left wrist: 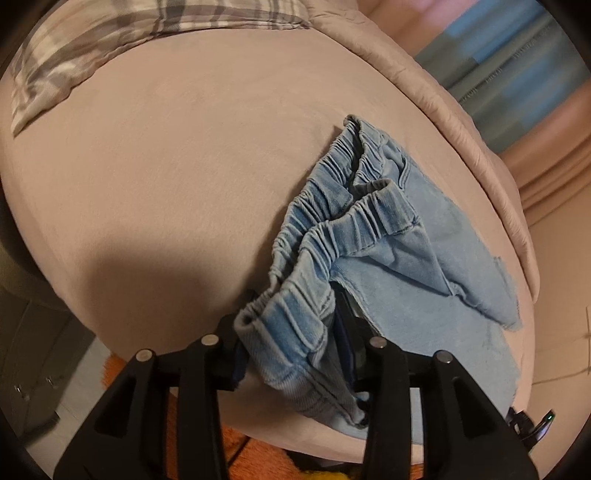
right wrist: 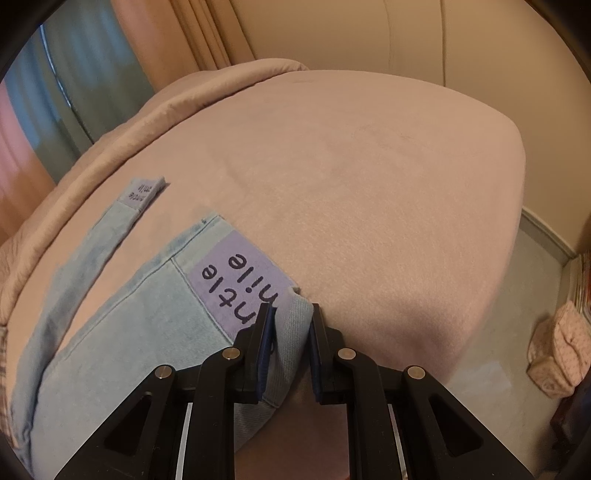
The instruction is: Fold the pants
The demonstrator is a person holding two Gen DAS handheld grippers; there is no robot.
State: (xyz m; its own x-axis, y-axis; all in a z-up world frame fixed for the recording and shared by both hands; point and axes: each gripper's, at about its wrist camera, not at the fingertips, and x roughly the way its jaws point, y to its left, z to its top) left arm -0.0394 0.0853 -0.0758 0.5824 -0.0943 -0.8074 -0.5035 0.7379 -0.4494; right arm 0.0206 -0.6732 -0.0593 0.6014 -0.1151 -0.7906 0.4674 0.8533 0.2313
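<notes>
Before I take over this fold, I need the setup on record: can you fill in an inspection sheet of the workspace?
Surface: pink blanket, smooth.
Job's things: denim pants lying on it; waistband bunched; lilac cuff patch.
Clutter: plaid cloth at the far edge.
Grippers: left gripper straddles the waistband, pads slack; right gripper clamps a leg cuff.
Cables: nothing seen.
Surroundings: curtain, tiled floor, quilted bag.
</notes>
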